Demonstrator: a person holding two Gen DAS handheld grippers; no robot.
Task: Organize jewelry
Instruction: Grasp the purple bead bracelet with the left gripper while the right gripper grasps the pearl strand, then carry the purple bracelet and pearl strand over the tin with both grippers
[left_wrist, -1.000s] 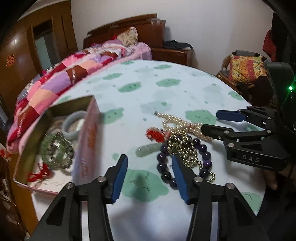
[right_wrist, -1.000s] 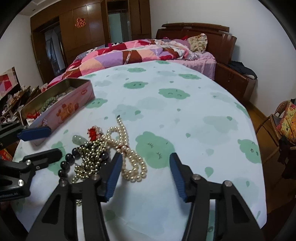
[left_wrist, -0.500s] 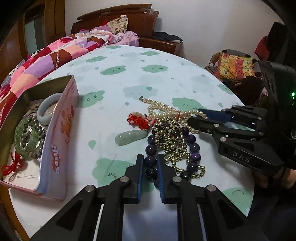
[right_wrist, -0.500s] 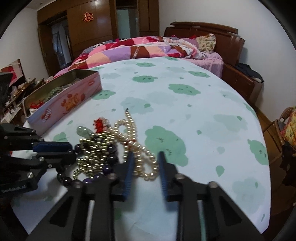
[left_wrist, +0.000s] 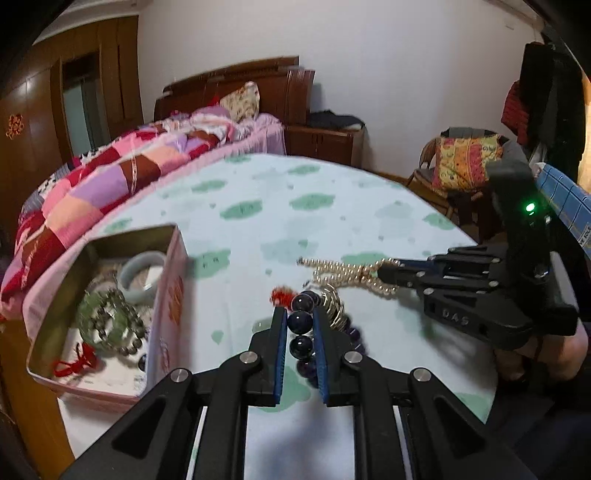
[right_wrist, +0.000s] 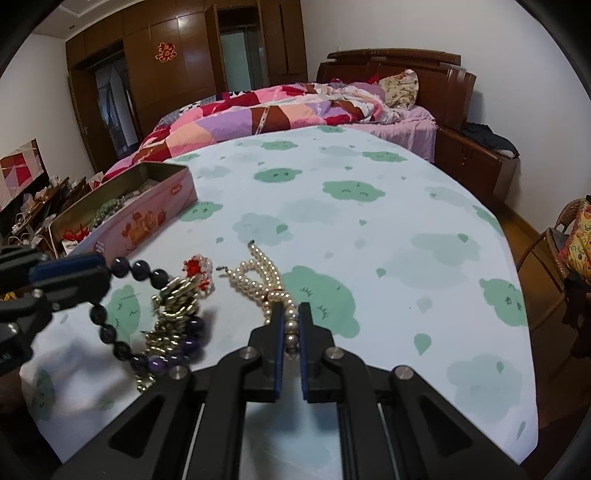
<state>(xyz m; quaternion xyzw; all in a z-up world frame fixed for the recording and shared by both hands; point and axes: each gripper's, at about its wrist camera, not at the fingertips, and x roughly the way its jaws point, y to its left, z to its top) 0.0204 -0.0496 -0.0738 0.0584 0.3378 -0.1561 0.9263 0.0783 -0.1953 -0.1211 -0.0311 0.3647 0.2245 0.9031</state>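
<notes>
My left fingers (left_wrist: 300, 321) are now clenched on the dark purple bead bracelet (left_wrist: 300, 320), which has come up off the worktop (right_wrist: 369, 221), dragging the tangled gold chain (right_wrist: 173, 306) with it. Right fingers (right_wrist: 291, 314) have clamped the pearl necklace (right_wrist: 258, 273), pinning it down. A second ago both sets were spread. Untangling has started; pink tin (left_wrist: 168, 295) waits to the left.

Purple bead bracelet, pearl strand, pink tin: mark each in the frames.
purple bead bracelet (left_wrist: 300, 320): left wrist view, dark bead between the blue pads.
pearl strand (right_wrist: 258, 275): right wrist view, loose loops ahead of the pads.
pink tin (right_wrist: 147, 225): right wrist view, printed long side wall.
</notes>
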